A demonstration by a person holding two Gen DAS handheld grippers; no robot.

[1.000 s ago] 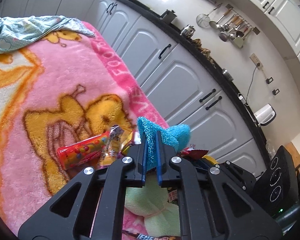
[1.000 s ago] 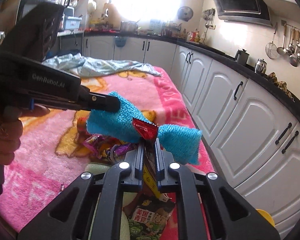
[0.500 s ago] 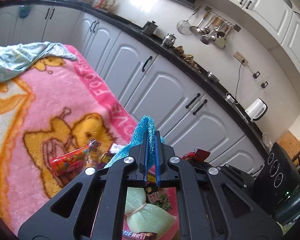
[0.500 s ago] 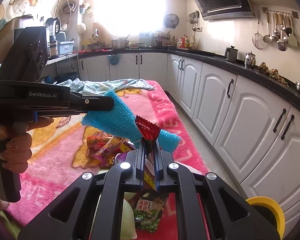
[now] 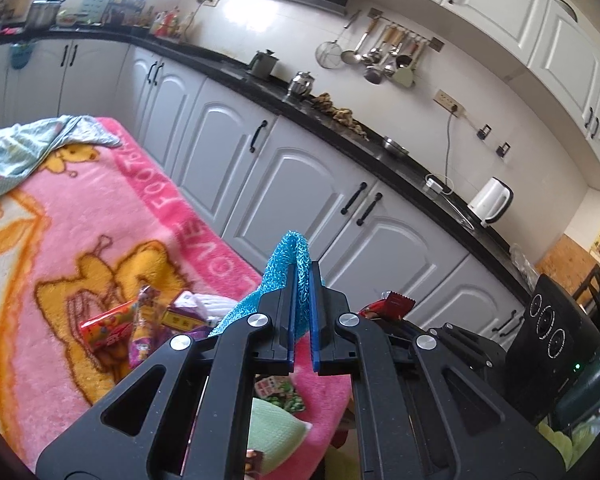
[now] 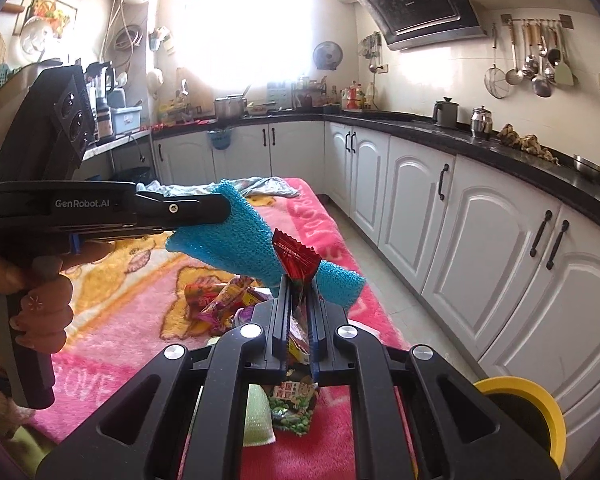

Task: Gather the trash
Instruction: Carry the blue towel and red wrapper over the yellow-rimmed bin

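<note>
We find the left claw (image 5: 302, 276) clenched on a blue cloth (image 6: 236, 246); the right claw (image 6: 299, 294) grips a red wrapper (image 6: 296, 258), both above the pink blanket (image 6: 140, 316).

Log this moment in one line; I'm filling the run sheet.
left gripper: shut on blue cloth | right gripper: shut on red wrapper | both lifted

Right tool (image 6: 299, 312) pinches a red wrapper (image 6: 296, 258); left tool (image 6: 204, 210) grips blue cloth (image 6: 236, 244).
</note>
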